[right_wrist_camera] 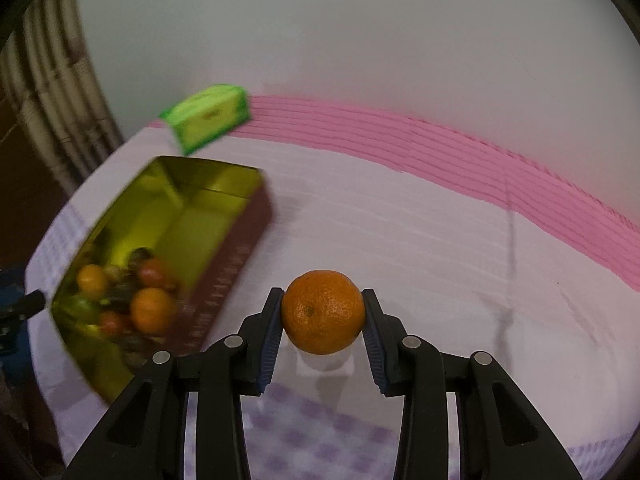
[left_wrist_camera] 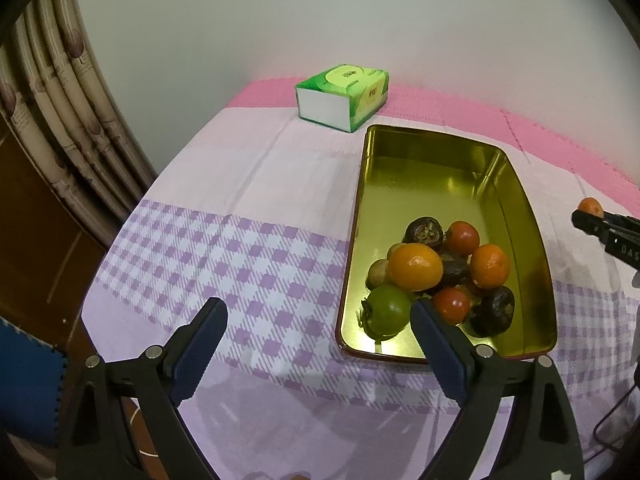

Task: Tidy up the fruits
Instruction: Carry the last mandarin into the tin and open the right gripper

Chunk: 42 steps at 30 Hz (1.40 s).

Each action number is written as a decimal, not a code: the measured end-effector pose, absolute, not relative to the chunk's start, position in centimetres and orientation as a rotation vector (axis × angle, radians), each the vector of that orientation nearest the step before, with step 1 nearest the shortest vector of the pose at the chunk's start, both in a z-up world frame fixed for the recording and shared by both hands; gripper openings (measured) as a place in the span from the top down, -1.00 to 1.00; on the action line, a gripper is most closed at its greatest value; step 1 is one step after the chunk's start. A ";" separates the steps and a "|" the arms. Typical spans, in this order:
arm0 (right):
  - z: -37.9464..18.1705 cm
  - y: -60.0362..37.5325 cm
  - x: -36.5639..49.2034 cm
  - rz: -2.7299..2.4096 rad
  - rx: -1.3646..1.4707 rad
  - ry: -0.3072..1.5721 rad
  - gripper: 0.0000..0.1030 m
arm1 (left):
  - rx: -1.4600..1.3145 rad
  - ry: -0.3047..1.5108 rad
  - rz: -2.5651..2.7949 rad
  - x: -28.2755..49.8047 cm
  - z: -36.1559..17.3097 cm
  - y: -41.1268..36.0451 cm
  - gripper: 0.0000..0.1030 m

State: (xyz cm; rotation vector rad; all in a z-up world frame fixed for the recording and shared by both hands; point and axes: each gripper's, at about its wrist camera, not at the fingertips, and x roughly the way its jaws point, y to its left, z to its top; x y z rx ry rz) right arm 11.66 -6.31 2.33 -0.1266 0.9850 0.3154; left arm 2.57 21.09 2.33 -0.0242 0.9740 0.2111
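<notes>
A gold metal tin [left_wrist_camera: 516, 184] lies on the cloth, with several fruits piled at its near end: oranges [left_wrist_camera: 416, 266], red tomatoes [left_wrist_camera: 463, 237], a green tomato [left_wrist_camera: 387, 309] and dark passion fruits [left_wrist_camera: 493, 310]. My left gripper [left_wrist_camera: 318, 322] is open and empty, above the cloth by the tin's near left corner. My right gripper [right_wrist_camera: 323, 314] is shut on an orange [right_wrist_camera: 323, 312], held above the cloth to the right of the tin [right_wrist_camera: 224, 184]. That orange also shows in the left wrist view [left_wrist_camera: 591, 206] at the far right.
A green tissue pack [left_wrist_camera: 344, 96] stands behind the tin near the wall; it shows blurred in the right wrist view [right_wrist_camera: 208, 118]. A pink mat [right_wrist_camera: 480, 160] runs along the table's far edge. A curtain [left_wrist_camera: 60, 100] hangs at the left.
</notes>
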 end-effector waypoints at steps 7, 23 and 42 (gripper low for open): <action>3.5 -0.5 9.4 0.461 -0.168 0.970 0.24 | -0.063 0.968 0.222 2.4 2.9 22.0 -0.78; 0.6 6.2 8.2 0.564 -0.247 1.019 0.24 | -0.093 0.982 0.226 2.4 3.0 22.5 -0.78; 0.2 6.3 8.2 0.555 -0.247 1.028 0.09 | -0.084 0.992 0.211 2.4 2.7 21.9 -0.78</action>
